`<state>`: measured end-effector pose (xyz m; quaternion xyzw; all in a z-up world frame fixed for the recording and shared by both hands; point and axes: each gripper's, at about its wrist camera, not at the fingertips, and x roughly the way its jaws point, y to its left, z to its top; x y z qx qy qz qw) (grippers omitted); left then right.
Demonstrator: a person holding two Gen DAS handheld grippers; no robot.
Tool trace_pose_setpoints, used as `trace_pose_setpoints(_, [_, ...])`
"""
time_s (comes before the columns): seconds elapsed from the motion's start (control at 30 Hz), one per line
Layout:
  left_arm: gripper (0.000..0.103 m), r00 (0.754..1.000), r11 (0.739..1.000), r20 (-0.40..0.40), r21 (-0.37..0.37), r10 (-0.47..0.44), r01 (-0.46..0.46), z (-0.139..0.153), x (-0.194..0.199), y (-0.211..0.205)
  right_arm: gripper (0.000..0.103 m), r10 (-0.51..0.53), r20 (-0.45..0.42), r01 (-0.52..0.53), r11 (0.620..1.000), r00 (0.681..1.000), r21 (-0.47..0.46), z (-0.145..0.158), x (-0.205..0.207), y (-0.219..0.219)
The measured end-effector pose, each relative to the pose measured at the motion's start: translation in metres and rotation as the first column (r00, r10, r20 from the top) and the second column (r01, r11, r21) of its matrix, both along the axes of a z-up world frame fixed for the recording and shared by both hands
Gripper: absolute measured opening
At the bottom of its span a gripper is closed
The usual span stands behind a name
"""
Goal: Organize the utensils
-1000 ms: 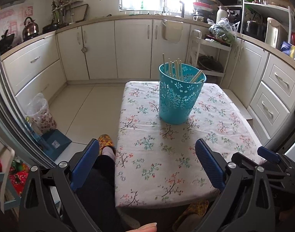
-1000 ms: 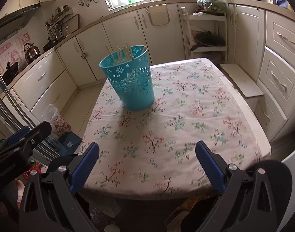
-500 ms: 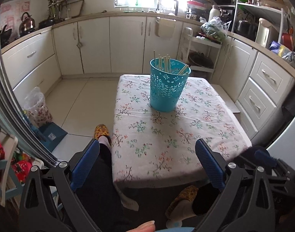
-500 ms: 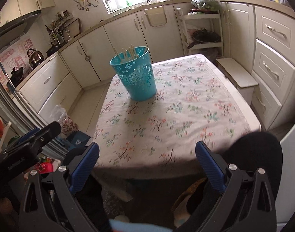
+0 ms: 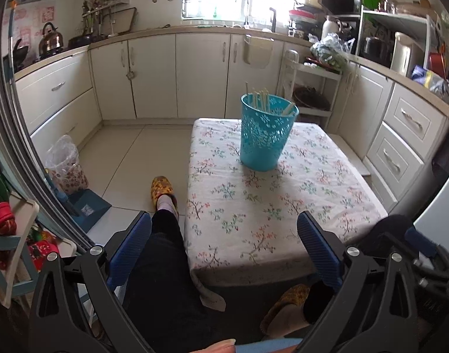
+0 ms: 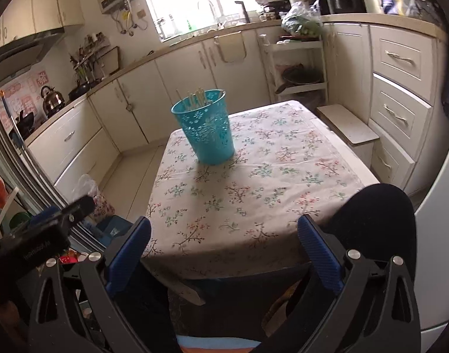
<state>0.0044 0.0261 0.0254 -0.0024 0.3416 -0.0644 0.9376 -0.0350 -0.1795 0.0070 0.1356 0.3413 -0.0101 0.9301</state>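
Observation:
A teal perforated basket (image 5: 265, 133) (image 6: 204, 128) stands upright on the far half of a low table with a floral cloth (image 5: 283, 206) (image 6: 254, 182). Several pale chopsticks (image 5: 261, 98) (image 6: 195, 97) stick up out of it. My left gripper (image 5: 224, 250) hangs open near the table's front edge, well short of the basket, with nothing between its blue pads. My right gripper (image 6: 224, 247) is open too, empty, at the front edge. The left gripper's body (image 6: 42, 235) shows at the left of the right wrist view.
A person's dark-trousered legs and yellow slippers (image 5: 162, 191) sit at the table's near side, one knee (image 6: 374, 214) by the right corner. White cabinets (image 5: 177, 73) line the walls. A plastic bag (image 5: 65, 164) and blue dustpan (image 5: 89, 206) lie on the floor at left.
Both grippers have pulled back and risen away from the table, so the basket looks smaller and farther. Both stay open and empty.

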Motion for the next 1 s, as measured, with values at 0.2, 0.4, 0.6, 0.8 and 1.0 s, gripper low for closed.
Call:
trace_pose_setpoints(0.2, [0.095,1.0,1.0,-0.009,-0.017,0.006,-0.006,-0.009,0.003,0.001,0.095,0.016,-0.028,-0.016,1.0,0.999,-0.019,-0.007,0.0,0.005])
trace_pose_setpoints(0.4, [0.095,1.0,1.0,0.004,-0.013,-0.003,0.003,-0.005,-0.007,-0.004,0.095,0.013,-0.019,-0.014,1.0,1.0,-0.025,-0.002,-0.011,0.006])
trace_pose_setpoints(0.6, [0.095,1.0,1.0,0.009,-0.009,-0.012,0.012,0.0,-0.018,-0.008,0.095,0.016,0.002,-0.016,0.999,1.0,-0.034,0.004,-0.02,0.008])
trace_pose_setpoints(0.8, [0.095,1.0,1.0,0.026,-0.015,-0.001,0.001,0.004,-0.023,-0.006,0.095,0.003,-0.004,-0.003,0.999,1.0,-0.035,0.004,-0.02,0.007])
trace_pose_setpoints(1.0, [0.095,1.0,1.0,0.017,-0.008,-0.009,0.01,0.005,-0.024,-0.007,0.095,-0.002,-0.013,0.002,0.999,1.0,-0.043,0.003,-0.02,0.005])
